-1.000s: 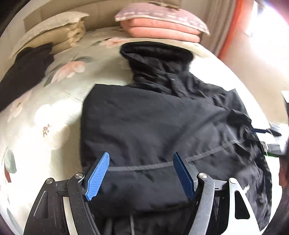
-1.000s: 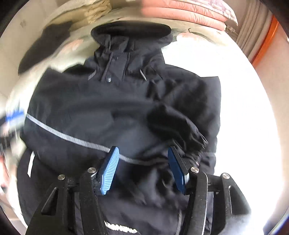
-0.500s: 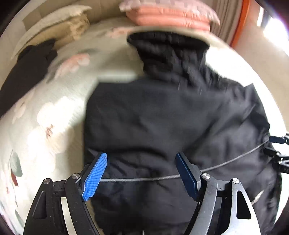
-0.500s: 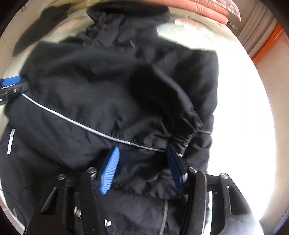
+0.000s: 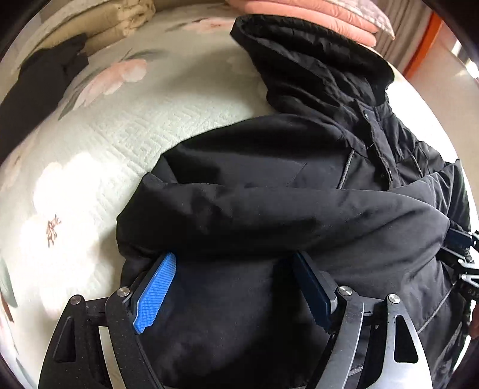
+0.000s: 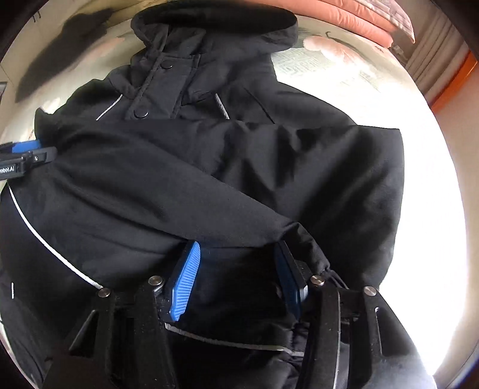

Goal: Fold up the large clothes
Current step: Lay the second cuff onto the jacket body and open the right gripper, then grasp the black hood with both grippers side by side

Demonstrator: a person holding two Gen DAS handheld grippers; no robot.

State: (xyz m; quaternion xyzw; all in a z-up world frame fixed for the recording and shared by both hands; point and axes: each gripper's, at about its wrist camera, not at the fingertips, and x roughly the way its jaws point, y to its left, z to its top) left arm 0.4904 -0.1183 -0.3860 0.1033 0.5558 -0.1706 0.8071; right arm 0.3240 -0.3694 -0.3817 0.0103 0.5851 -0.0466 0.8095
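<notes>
A black hooded jacket (image 5: 269, 209) lies front up on a floral quilt (image 5: 104, 149), hood (image 5: 314, 51) towards the pillows. One sleeve (image 6: 179, 191) is folded across its chest. My left gripper (image 5: 233, 260) points steeply down at the jacket's left side. Its jaws are opening, with loose black cloth between them and the tips tucked under the sleeve fold. My right gripper (image 6: 238, 248) stands open at the sleeve's cuff (image 6: 311, 248), with jacket cloth between the blue pads. Each gripper shows at the edge of the other's view: the right gripper (image 5: 461, 248) and the left gripper (image 6: 27, 155).
Pink pillows (image 5: 314, 12) lie beyond the hood. Folded beige bedding (image 5: 119, 18) and another dark garment (image 5: 36, 89) sit at the far left of the bed. A curtain and an orange frame (image 6: 455, 80) stand past the bed's right side.
Both grippers have sunk much closer to the jacket, and their fingertips now reach under the sleeve fold. The left jaws stand a little wider.
</notes>
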